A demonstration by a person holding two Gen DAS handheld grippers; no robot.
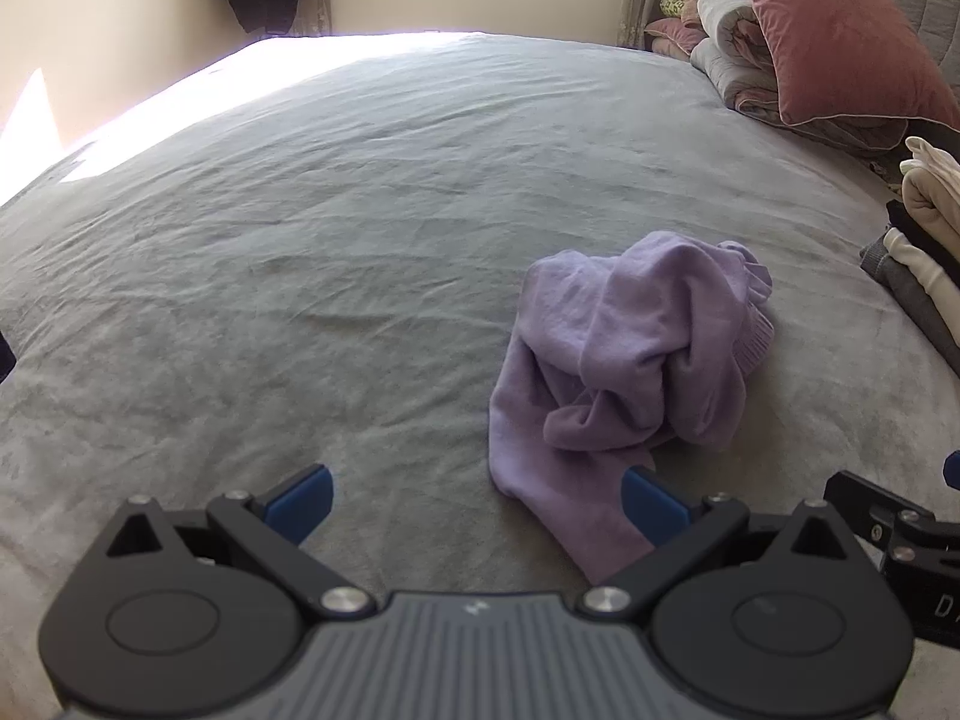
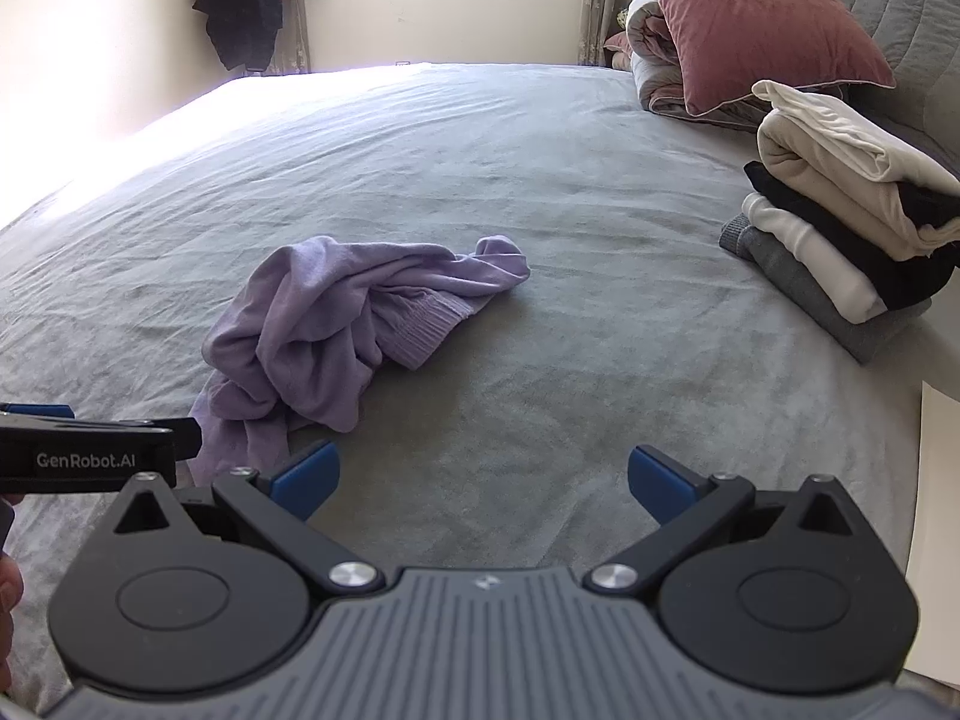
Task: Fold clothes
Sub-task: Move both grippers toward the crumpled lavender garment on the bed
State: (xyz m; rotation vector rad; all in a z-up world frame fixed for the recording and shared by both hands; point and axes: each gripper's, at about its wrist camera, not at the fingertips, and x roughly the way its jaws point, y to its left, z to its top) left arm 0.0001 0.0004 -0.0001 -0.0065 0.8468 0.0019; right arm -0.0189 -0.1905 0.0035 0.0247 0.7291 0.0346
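A crumpled lilac garment (image 1: pixel 630 360) lies on the grey bed (image 1: pixel 300 240), left of a stack of folded clothes (image 2: pixel 840 228) (pink pillow (image 2: pixel 750 18) behind). The left gripper (image 1: pixel 477 504) and right gripper (image 2: pixel 483 483) hover near it, both spread wide, holding nothing.

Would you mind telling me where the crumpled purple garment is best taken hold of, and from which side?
I would grip the flat end of the purple garment that trails toward the left tool, coming from the near side. That part lies thin on the grey bed, while the rest is bunched. The ribbed hem suits the right tool.
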